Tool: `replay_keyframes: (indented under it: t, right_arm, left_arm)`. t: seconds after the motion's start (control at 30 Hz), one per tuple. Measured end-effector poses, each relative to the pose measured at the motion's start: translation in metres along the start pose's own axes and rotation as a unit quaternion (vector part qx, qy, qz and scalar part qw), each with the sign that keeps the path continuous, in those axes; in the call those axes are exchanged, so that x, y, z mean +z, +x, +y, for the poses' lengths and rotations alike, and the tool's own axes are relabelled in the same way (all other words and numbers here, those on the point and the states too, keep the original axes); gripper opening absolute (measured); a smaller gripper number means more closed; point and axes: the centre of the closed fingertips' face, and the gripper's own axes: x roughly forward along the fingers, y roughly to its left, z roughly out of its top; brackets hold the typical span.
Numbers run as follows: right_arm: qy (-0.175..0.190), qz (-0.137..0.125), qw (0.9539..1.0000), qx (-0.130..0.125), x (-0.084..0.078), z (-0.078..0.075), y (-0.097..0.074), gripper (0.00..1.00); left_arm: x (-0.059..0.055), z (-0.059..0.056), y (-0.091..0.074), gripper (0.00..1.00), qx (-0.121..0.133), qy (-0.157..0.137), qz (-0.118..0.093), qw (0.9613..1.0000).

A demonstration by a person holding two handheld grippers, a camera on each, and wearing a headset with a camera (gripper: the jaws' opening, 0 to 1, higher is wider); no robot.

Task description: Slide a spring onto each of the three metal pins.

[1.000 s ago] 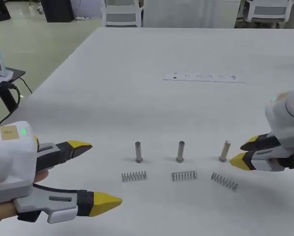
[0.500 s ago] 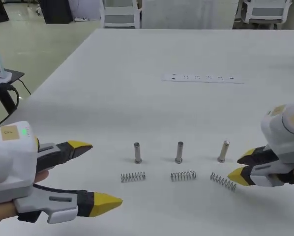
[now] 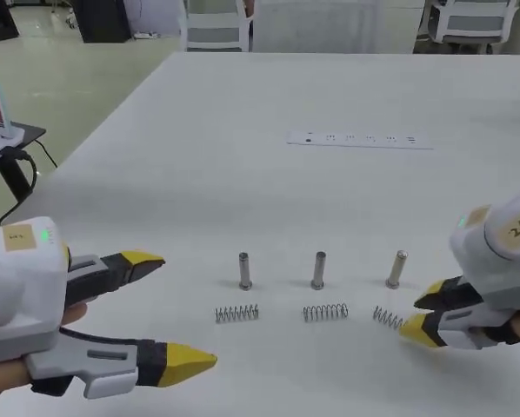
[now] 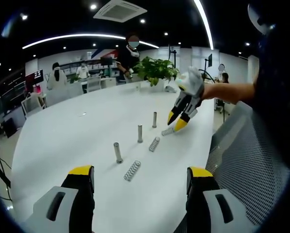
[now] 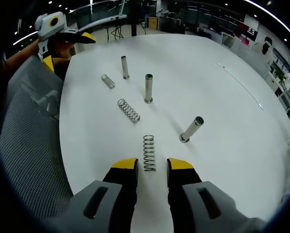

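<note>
Risk: my right gripper (image 5: 151, 168), fingers slightly apart, flanks the end of the spring (image 5: 149, 150) lying on the table (image 5: 222, 111) beside its pin (image 5: 191, 129); pinching off-centre could flick it away. On my left gripper (image 3: 177, 307) the fingers gape, empty.

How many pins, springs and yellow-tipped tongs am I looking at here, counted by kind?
Metal pins: 3
Springs: 3
Tongs: 2, the left tongs and the right tongs
Total: 8
</note>
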Motion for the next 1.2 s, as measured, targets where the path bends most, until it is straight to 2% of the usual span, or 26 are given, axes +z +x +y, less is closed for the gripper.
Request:
replay_keyframes:
  t: [0.93, 1.2]
  right_arm:
    - [-0.031, 0.033, 0.9989, 0.008, -0.010, 0.001, 0.011, 0.11]
    - [-0.021, 0.033, 0.9991, 0.014, -0.010, 0.003, 0.011, 0.08]
  left_arm:
    - [-0.003, -0.001, 0.002, 0.73, -0.006, -0.002, 0.000, 1.0000]
    - [-0.003, -0.001, 0.003, 0.73, -0.009, -0.003, -0.001, 1.0000]
